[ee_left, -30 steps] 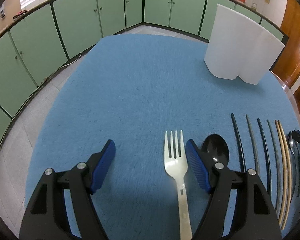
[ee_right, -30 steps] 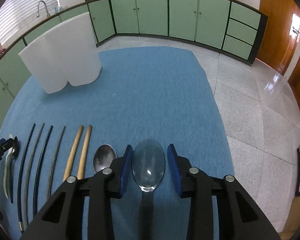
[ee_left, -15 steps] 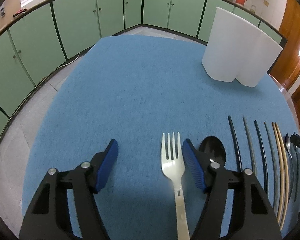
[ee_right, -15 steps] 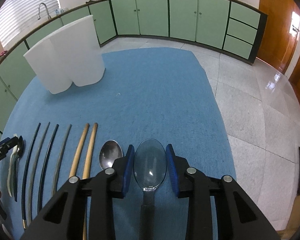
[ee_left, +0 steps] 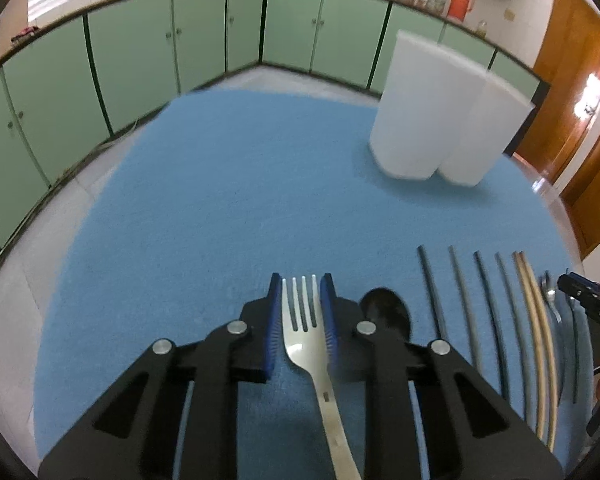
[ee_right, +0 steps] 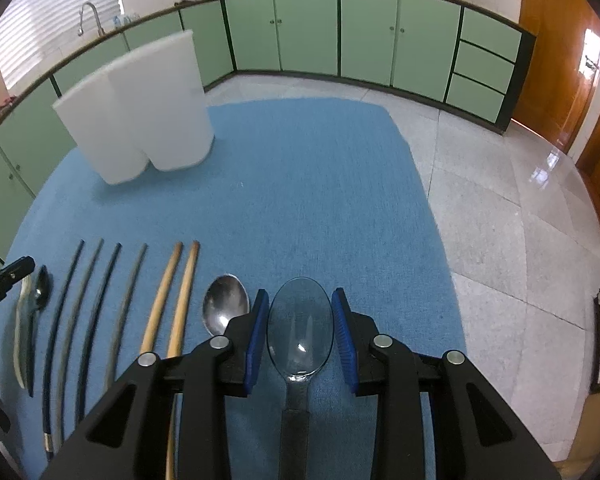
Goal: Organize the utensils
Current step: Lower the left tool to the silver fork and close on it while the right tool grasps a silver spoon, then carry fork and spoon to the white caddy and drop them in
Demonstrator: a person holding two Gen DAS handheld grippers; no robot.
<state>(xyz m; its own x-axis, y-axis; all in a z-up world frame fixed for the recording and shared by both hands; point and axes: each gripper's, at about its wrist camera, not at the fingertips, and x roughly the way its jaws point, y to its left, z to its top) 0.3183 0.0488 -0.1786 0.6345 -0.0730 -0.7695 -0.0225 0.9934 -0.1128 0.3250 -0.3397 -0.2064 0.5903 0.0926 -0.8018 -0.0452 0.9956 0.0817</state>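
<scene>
Both views are taken from wrist cameras, tilted steeply down over a blue mat (ee_left: pixel 228 200) and set close above it. The left wrist view is placed at the left end of the utensil row, with the white holder (ee_left: pixel 440 120) seen ahead to the right. The right wrist view is placed at the right end of that row, the white holder (ee_right: pixel 140 112) seen ahead to the left. The row, the holder, the mat and the green cabinets (ee_right: pixel 364 32) are shared by both.

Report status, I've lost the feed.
Left gripper just closed around the fork. Right gripper on the clear spoon. White holder path clear.
</scene>
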